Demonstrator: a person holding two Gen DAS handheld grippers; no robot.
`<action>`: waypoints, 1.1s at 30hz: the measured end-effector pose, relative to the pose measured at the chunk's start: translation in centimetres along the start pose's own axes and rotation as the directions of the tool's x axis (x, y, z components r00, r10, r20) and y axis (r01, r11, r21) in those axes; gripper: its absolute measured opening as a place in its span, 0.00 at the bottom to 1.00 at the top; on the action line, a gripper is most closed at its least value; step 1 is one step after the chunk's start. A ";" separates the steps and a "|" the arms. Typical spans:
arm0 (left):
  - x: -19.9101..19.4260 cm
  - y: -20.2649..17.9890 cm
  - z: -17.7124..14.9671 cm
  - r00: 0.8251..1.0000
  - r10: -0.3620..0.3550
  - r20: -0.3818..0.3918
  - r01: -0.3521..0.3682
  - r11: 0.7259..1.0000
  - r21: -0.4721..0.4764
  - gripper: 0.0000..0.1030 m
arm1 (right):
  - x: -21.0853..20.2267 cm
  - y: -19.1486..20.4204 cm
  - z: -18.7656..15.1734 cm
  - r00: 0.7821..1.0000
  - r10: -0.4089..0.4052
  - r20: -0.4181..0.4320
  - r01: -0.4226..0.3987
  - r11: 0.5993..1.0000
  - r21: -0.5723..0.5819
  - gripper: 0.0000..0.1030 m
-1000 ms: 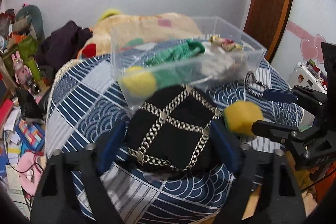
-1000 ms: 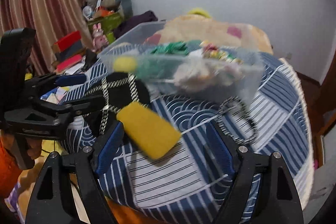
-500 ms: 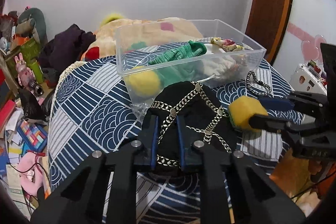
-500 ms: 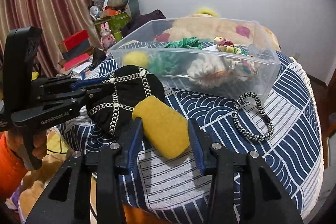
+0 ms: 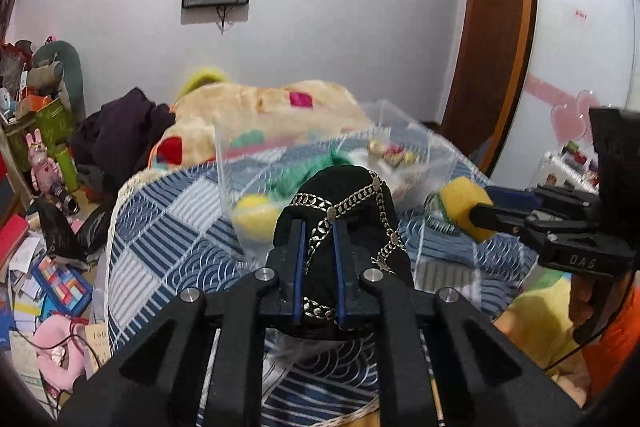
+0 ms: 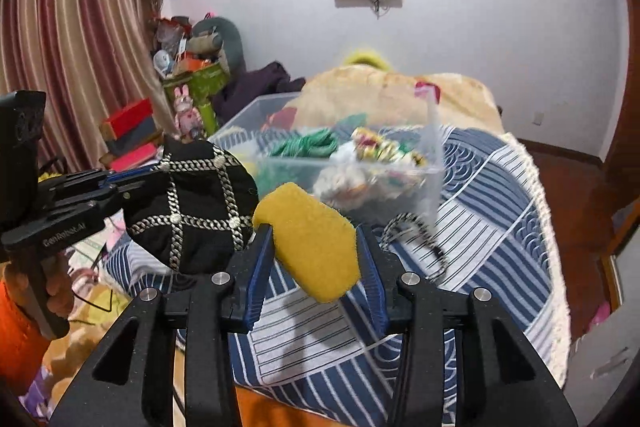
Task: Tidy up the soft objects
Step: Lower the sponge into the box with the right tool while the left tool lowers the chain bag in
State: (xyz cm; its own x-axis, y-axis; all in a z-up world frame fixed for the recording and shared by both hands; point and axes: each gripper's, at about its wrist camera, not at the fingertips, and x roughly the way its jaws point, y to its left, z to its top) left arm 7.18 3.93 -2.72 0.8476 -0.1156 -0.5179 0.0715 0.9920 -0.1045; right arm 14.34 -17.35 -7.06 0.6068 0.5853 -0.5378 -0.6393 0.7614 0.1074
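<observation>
Left tongs (image 5: 316,259): clenched on the near edge of a black chain-trimmed pouch (image 5: 352,203), which is held lifted off the bed and hangs just in front of the clear plastic bin (image 5: 434,163).

Right tongs (image 6: 316,267): closed on a yellow sponge (image 6: 310,239), gripped across its width, with most of the sponge jutting out past the fingertips.

Bin: seen standing on the blue patterned bedspread (image 6: 492,203), already loaded with a green knitted item (image 6: 312,145), a yellow ball (image 5: 254,211) and a mixed coloured bundle (image 6: 384,149).

Left behind: a black-and-white braided cord (image 6: 416,235) is seen lying on the bedspread, just beside the bin's near wall.

Step in hand, as judged: both items are to be carried over the near wall and released inside the bin.

Doing it well: the pouch is best raised until its drooping lower edge and chain are clear of the rim, since a snag could drag the light bin. The sponge is best carried to the opposite end of the bin so the two tools are kept apart.

Release: the pouch is best let go low over the contents; the sponge may rebound if dropped from height.
</observation>
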 end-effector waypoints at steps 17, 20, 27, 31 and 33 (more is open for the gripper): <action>1.4 3.0 7.3 0.991 -0.001 0.135 0.012 0.997 -0.077 0.11 | -0.2 -0.6 6.6 0.988 -0.034 0.150 0.031 0.999 0.018 0.37; 3.0 3.8 7.9 0.992 0.010 0.125 0.002 0.995 -0.098 0.11 | 1.0 -0.8 7.4 0.989 -0.042 0.141 0.039 0.999 0.024 0.37; 7.9 4.3 7.6 0.997 0.057 0.050 -0.052 0.993 -0.102 0.11 | 5.5 -1.6 7.9 0.998 -0.044 0.054 0.041 0.998 0.045 0.37; 10.8 4.1 6.9 0.999 0.052 -0.001 -0.051 0.995 -0.090 0.11 | 7.9 -1.7 7.9 0.999 -0.037 0.001 0.037 0.998 0.048 0.37; 11.9 4.1 6.5 0.999 0.049 -0.022 -0.051 0.994 -0.092 0.11 | 8.8 -1.5 7.9 0.999 -0.036 -0.019 0.037 0.998 0.042 0.37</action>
State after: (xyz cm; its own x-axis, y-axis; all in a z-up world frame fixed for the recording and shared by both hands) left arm 20.95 6.99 -3.76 0.8382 -0.0681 -0.5411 -0.0205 0.9875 -0.1561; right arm 24.40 -11.17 -5.34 0.6204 0.5517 -0.5574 -0.5958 0.7937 0.1224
